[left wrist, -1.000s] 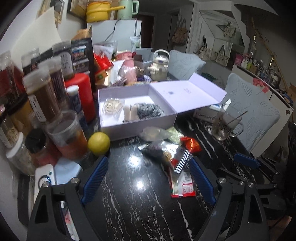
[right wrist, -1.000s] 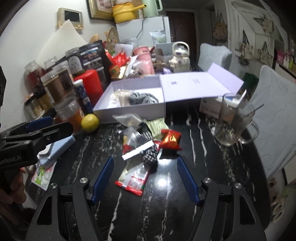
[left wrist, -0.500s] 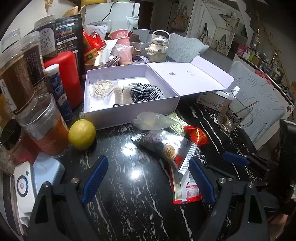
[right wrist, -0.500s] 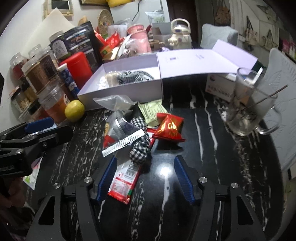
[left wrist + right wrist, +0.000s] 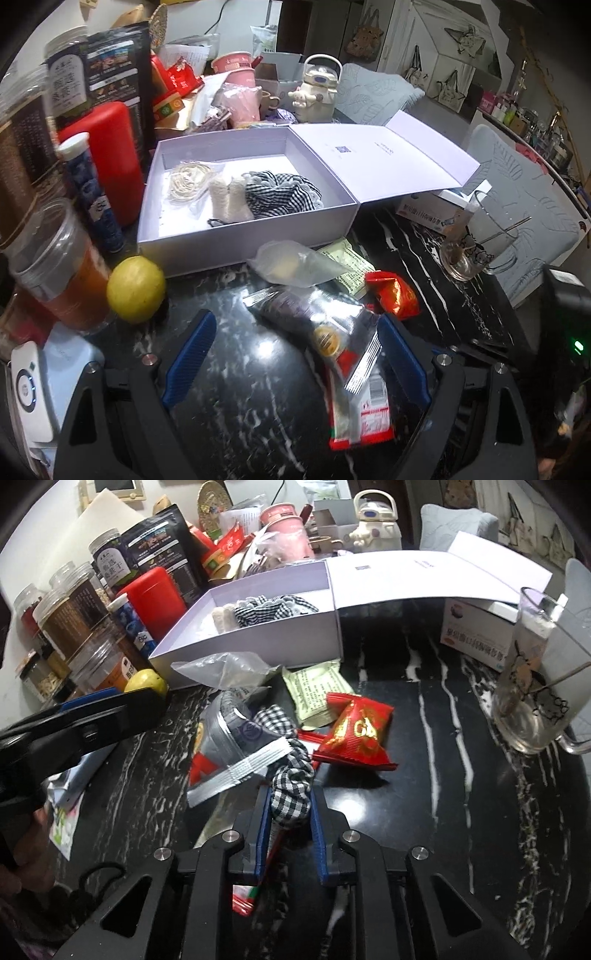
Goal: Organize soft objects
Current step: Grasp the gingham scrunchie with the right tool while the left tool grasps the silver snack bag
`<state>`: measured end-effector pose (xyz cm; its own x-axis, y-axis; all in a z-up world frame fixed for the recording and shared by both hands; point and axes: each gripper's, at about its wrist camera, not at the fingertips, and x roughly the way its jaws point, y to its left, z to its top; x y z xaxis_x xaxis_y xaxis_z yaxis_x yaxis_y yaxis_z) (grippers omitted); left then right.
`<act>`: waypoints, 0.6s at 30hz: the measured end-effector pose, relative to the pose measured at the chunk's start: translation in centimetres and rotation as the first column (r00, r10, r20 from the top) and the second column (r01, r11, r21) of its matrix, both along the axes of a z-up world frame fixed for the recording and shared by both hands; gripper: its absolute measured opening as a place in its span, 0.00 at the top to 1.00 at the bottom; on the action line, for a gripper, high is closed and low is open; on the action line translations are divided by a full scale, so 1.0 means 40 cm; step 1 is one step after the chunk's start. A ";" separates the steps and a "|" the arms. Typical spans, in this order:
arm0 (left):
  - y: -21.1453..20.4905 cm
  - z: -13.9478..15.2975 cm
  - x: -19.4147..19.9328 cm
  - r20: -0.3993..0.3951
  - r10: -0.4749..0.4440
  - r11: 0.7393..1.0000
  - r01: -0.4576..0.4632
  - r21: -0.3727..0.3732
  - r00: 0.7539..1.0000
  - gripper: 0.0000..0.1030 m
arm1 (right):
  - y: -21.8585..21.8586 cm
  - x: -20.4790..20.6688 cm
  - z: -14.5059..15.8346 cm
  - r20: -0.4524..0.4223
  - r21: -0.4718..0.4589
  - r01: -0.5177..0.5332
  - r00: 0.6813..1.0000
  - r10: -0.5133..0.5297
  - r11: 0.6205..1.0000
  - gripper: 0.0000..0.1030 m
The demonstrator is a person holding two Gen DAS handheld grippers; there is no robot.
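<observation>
The right gripper (image 5: 289, 805) is seen closed upon a black-and-white gingham fabric scrunchie (image 5: 291, 775), which is pinched between the two blue-padded fingers (image 5: 263, 827) while its far loop lies on the black marble-veined tabletop (image 5: 424, 812). The silver foil snack packet (image 5: 236, 749) is found just ahead and to the left of this claw, overlapping the scrunchie; the red triangular foil sachet (image 5: 356, 734) lies ahead and slightly to the right, touching the scrunchie's far edge. A pale green paper sachet (image 5: 317, 690) and a crumpled clear plastic bag (image 5: 225, 672) are placed further ahead, against the front wall of the open lavender cardboard box (image 5: 258, 642). Inside that box a second gingham fabric piece (image 5: 282, 194), two cream knitted rolls (image 5: 229, 201) and a coil of pale cord (image 5: 188, 179) are contained (the lid is folded out flat to the right). A glass mug with a spoon (image 5: 532, 686) stands well off to the right of the claw.

The left gripper (image 5: 291, 354) is held with its jaws spread wide and nothing grasped; the silver packet lies between its fingers, nearer the right one. A yellow lemon (image 5: 136, 290) rests just ahead of its left finger.
</observation>
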<state>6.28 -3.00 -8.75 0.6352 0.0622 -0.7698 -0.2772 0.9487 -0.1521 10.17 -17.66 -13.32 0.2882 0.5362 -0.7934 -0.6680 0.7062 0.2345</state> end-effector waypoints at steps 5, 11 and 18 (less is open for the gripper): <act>-0.012 -0.019 0.050 -0.010 0.040 0.998 -0.039 0.050 0.999 0.13 | -0.047 -0.005 0.016 0.048 -0.027 0.035 0.998 -0.034 0.999 0.81; -0.004 -0.059 0.090 -0.061 0.057 0.998 -0.055 0.035 0.997 0.13 | -0.104 -0.006 0.020 0.052 -0.039 0.087 0.995 -0.085 0.995 0.81; -0.008 -0.114 0.081 -0.110 0.011 1.000 -0.012 -0.009 0.994 0.13 | -0.117 -0.015 0.000 0.026 -0.061 0.074 0.997 -0.073 0.995 0.81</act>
<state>9.50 -3.31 -13.32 0.5458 0.0613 -0.8357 -0.3033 0.9441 -0.1289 9.57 -22.33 -13.30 0.3443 0.4633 -0.8166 -0.6187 0.7662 0.1739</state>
